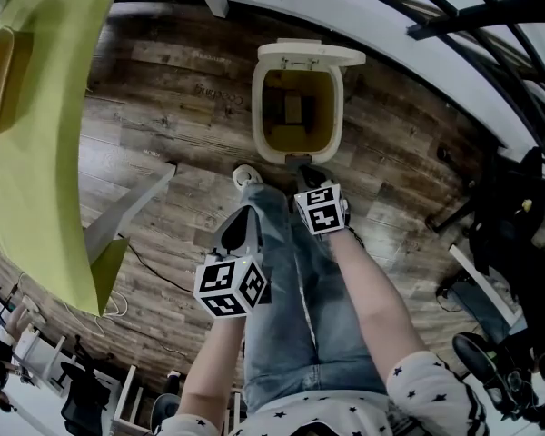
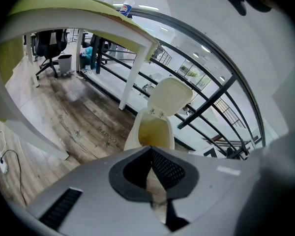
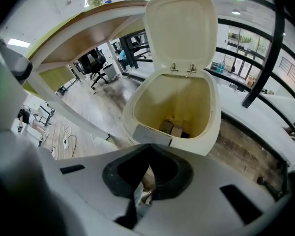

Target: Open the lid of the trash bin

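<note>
Right gripper view is looking along the right gripper (image 3: pixel 150 149), whose two jaws are pressing together at their tips and gripping nothing. The trash bin (image 3: pixel 214 124) is standing just ahead of and below them, close enough to be filling the middle of the frame. Its lid (image 3: pixel 179 28) is standing upright on the rear hinges, well clear of the jaws, so the pale yellow inside is lying open. A few small brownish boxes (image 3: pixel 172 128) are resting at the bottom. Left gripper view is showing the left gripper (image 2: pixel 151 148) with its jaws likewise closing on each other and holding nothing. From there the bin is sitting farther off, straight beyond the jaw tips, with the raised lid leaning back toward a black railing (image 2: pixel 211 102). Head view is placing the bin on the wooden floor (image 1: pixel 163 89) in front of the person's feet. In that view the right gripper is hanging just short of the bin's near rim, while the left gripper is hanging farther back and to the left, over the person's jeans (image 1: pixel 291 316). Neither gripper is touching the bin or its lid. A yellow-green table (image 1: pixel 45 153) is standing well to the left of the bin.
</note>
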`<state>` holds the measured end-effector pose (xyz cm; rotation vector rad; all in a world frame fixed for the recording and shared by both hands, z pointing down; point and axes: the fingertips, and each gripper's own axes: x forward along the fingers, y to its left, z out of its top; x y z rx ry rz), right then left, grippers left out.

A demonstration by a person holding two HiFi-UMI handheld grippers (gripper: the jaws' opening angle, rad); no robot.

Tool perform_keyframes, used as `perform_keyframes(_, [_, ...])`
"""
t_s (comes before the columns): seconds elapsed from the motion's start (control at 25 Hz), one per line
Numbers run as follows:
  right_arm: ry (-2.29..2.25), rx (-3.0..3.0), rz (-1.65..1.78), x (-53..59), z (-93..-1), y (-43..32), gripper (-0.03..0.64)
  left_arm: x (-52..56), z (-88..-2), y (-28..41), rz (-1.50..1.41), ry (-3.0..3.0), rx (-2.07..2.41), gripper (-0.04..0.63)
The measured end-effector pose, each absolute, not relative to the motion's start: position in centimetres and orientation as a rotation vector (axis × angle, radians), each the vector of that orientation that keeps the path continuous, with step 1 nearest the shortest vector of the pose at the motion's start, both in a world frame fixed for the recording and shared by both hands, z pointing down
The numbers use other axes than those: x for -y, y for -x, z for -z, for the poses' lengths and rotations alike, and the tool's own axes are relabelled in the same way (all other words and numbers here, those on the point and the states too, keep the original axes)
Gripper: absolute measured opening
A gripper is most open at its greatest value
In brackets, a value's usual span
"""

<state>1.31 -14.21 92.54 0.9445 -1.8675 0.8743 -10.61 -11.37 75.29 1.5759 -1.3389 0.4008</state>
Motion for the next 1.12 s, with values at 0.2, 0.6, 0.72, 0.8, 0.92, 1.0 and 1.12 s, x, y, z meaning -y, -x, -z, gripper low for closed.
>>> perform_keyframes(0.2, [-0.949,1.853,-0.869,14.4,-92.0,-1.3,-0.008,11.5,-74.7,10.6,-0.398,-1.583,1.345,0.012])
perform_keyframes(0.6, [-0.971,1.912,-0.831,15.2,-87.7,-1.5,-0.007,11.9,-72.2,10.5,-0.382,-1.598,1.377,0.012])
perform_keyframes(0.72, [-0.987,1.927,-0.828,15.5,-86.2,-1.6,-0.007,12.1,-71.2,10.1,-0.374,-1.614,1.38,0.012])
perform_keyframes(0.8, [-1.002,1.939,-0.833,15.5,-85.1,-1.6,-0.007,12.1,-70.6,9.9,-0.372,-1.623,1.378,0.012])
perform_keyframes(0.92, [-1.023,1.966,-0.843,15.8,-83.1,-1.3,-0.006,12.1,-69.8,9.6,-0.371,-1.632,1.381,0.012])
perform_keyframes(1.0, [-1.033,1.99,-0.849,15.9,-81.7,-1.1,-0.008,12.0,-69.2,9.5,-0.37,-1.635,1.38,0.012])
perform_keyframes(1.12, [-1.036,2.026,-0.857,15.9,-79.4,-0.9,-0.008,11.8,-67.9,9.4,-0.349,-1.63,1.373,0.012])
